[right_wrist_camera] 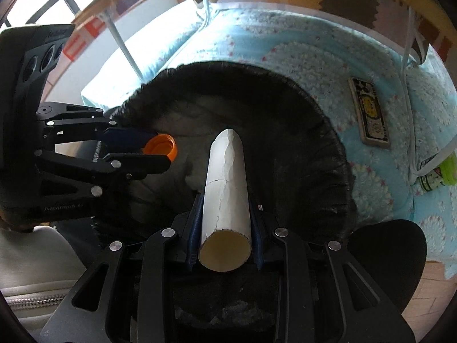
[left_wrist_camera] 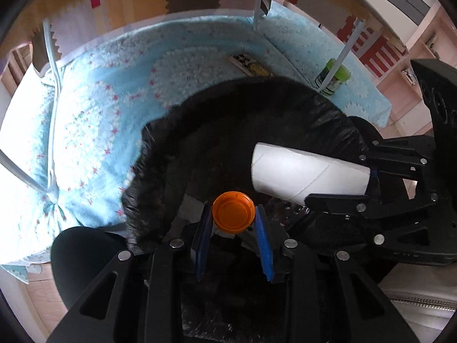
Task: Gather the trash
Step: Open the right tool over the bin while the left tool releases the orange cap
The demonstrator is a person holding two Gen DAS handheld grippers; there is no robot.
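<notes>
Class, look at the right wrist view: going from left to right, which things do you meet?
Left gripper holding the orange cap → cardboard tube in the right gripper → flat patterned packet → green container.

Legible text and labels: none can be read.

The flat printed pack (right_wrist_camera: 370, 111) lying on the blue cloth (right_wrist_camera: 300, 54) carries yellow and black graphics, but its lettering is too blurred to make out. The green container (left_wrist_camera: 332, 76) bears a label with dark print, likewise unreadable. A line of small embossed characters runs along the body of the left gripper (right_wrist_camera: 154, 148) in the right wrist view, too fine to decipher, as is a faint mark near its top.
</notes>
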